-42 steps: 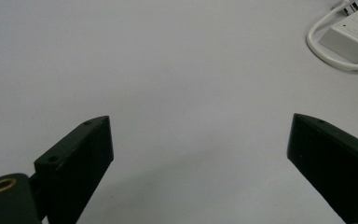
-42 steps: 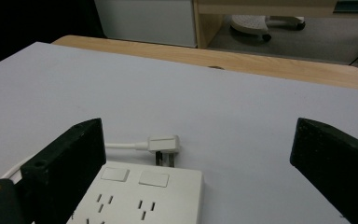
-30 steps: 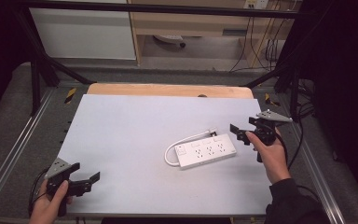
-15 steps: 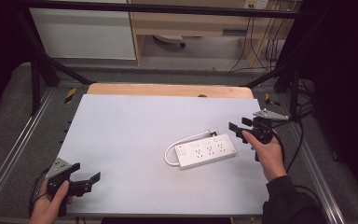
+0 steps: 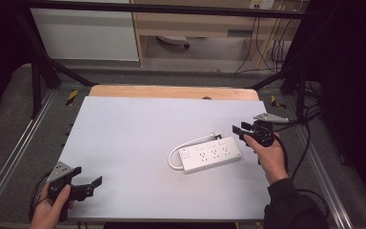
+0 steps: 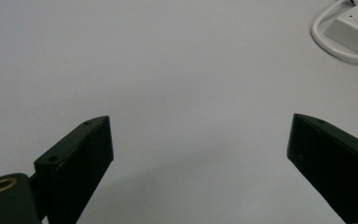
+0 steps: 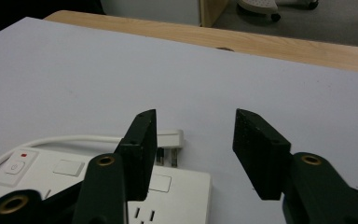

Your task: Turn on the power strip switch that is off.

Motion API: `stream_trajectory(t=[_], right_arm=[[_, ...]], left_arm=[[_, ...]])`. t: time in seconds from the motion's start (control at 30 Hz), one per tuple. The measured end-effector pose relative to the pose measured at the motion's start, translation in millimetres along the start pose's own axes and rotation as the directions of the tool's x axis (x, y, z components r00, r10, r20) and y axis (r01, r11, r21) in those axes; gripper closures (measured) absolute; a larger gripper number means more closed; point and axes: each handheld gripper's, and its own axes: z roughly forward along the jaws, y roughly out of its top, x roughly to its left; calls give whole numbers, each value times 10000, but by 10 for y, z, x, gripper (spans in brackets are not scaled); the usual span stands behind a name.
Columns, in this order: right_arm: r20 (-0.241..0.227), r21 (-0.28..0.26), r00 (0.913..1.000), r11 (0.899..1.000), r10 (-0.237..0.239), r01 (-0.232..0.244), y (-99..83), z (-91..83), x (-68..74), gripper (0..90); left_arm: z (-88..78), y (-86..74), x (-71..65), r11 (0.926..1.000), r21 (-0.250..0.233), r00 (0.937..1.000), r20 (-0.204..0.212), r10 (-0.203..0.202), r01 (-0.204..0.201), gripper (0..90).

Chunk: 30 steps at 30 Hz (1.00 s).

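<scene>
While the left gripper (image 5: pixel 86 185) rests wide open and empty, the right gripper (image 5: pixel 242 130) has edged toward the power strip's (image 5: pixel 211 154) plug (image 7: pixel 170 138). Its fingers (image 7: pixel 142 140) gape, holding nothing; a grasp likely follows.

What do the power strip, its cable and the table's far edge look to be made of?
Power strip: likely hard moulded plastic, white, smooth with a slight sheen and crisp socket cut-outs.
Cable: looks like a rubbery or PVC sheath, white, since it holds a soft loop.
Far table edge: probably wood or wood laminate, tan with faint grain; the matte pale sheet over it could be paper or plastic.
</scene>
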Motion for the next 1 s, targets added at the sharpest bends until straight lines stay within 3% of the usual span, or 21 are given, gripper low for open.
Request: stream_trajectory(t=[0.27,1.0], right_arm=[[-145,-24,9999,10000,-39,38,-52,65,49,626],[-236,128,9997,9999,-12,15,-209,243,115,736]], left_arm=[[0,-1,1,10000,13,10000,4,-2,2,69],[5,-3,-1,10000,68,10000,42,21,-21,69]])
